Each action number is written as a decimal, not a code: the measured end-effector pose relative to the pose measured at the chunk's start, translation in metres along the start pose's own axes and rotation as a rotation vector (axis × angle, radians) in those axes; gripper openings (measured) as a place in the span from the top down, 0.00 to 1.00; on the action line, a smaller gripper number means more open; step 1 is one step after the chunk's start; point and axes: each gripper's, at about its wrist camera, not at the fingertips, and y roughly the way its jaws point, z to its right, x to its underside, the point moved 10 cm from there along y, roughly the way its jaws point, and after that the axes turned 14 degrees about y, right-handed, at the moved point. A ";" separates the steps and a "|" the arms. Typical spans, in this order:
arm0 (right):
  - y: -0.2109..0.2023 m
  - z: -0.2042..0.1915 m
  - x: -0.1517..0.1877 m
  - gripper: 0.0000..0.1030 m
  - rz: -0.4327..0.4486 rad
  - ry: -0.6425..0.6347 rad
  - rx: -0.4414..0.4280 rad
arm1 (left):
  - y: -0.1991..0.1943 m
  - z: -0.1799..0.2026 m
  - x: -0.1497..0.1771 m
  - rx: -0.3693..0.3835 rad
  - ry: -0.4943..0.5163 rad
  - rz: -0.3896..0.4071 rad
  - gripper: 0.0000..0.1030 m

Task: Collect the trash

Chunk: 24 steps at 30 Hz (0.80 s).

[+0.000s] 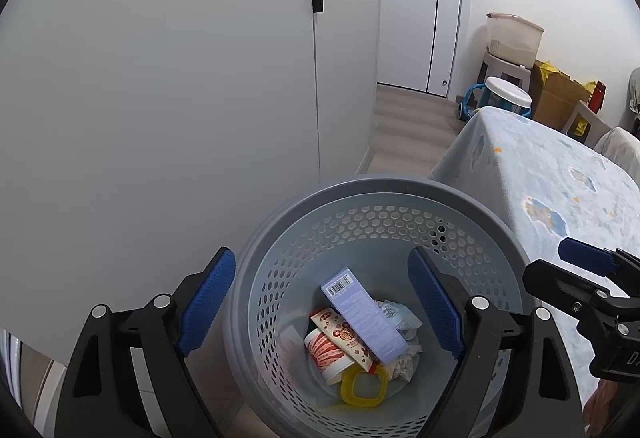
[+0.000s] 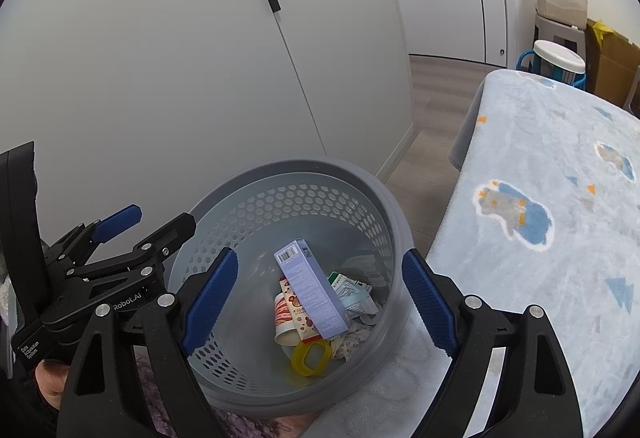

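Both the left hand-held gripper (image 1: 320, 302) and right hand-held gripper (image 2: 316, 298) hover open and empty above a gray bin (image 1: 496, 234) of trash; a careless nudge could tip it.

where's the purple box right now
In both wrist views the purple box lies slanted in the grey bin, on top of a red-and-white cup, with a yellow ring just below it.

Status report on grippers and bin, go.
Left gripper open, empty. Right gripper open, empty. Trash bin holds box, cup, wrappers. Nothing blocking.
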 end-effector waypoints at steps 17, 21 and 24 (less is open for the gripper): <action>0.000 -0.001 0.000 0.20 0.000 -0.002 0.001 | 0.001 -0.001 0.000 -0.003 0.000 -0.001 0.18; 0.000 -0.002 0.001 0.20 -0.001 -0.003 0.001 | 0.001 -0.001 0.000 -0.002 0.000 0.000 0.18; 0.000 -0.002 0.001 0.20 0.000 -0.003 0.002 | 0.002 -0.001 0.000 -0.003 0.000 0.001 0.18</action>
